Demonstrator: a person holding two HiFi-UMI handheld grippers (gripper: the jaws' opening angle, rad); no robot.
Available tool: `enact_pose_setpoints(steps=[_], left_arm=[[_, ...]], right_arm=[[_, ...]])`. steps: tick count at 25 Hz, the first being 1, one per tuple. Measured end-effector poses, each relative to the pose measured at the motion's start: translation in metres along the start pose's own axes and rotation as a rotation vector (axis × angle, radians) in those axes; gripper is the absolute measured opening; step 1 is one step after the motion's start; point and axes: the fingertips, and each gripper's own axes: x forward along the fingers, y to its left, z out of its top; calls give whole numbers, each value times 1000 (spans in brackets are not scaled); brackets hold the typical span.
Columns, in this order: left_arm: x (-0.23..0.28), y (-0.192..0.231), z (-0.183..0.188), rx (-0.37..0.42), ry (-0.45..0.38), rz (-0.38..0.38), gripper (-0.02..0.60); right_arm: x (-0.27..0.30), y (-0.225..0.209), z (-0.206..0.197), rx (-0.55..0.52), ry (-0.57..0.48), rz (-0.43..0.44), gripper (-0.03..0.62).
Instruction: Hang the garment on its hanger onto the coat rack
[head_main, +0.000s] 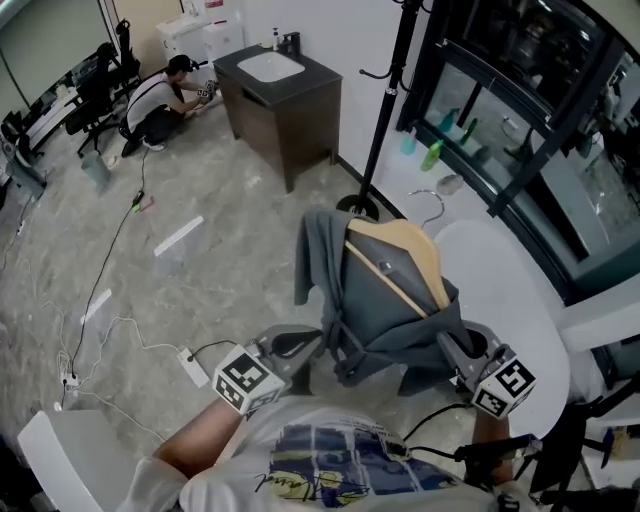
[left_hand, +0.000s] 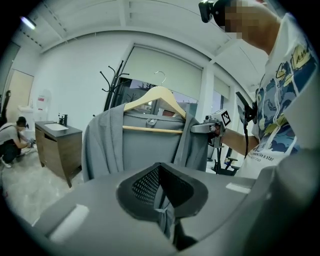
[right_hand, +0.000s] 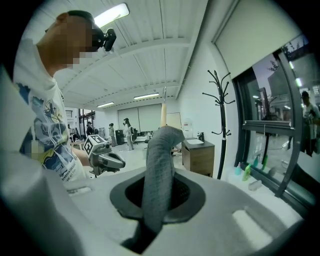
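Grey marbled floor (head_main: 200, 290) runs out ahead of me to the black coat rack (head_main: 388, 90), which stands by the window wall with a white round tabletop (head_main: 530, 300) to its right. The grey garment (head_main: 390, 310) is in the air between both tools, draped on its wooden hanger (head_main: 415, 255), with nothing under it but the floor and the edge of that tabletop.

The left gripper (head_main: 300, 346) has its fingers closed on a thin fold at the garment's lower left. The right gripper (head_main: 458, 352) has its fingers clamped on a thick roll of the same cloth on the other side. Neither is on the wood itself, so the hanger rides inside the fabric.

I read this as the carry step, with the hang not yet made. The hanger's metal hook (head_main: 432, 207) sticks out on the far side, toward the rack, and touches nothing.

Next I would lift both sides together and move forward until the hook is above one of the rack's arms, then lower it on. Gripping cloth only, I expect the hanger to swing or slip, so I would go slowly.
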Motion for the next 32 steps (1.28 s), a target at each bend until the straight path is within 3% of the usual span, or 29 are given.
enact_pose_setpoints(steps=[9,17,26,32], left_arm=[[28,133,78,83,-9,-95,2],[76,196,131,104,-42,-146,2],[153,265,192,108,-77,-57,2],[204,295,213,84,-92,-6,2]], right_arm=[[119,-111,104,-55,-57,6,26],[195,-241,196,-74,-135,36,26],[263,-399,273,-157,-98,98,26],[300,-483,271,-159,-53,118,26]])
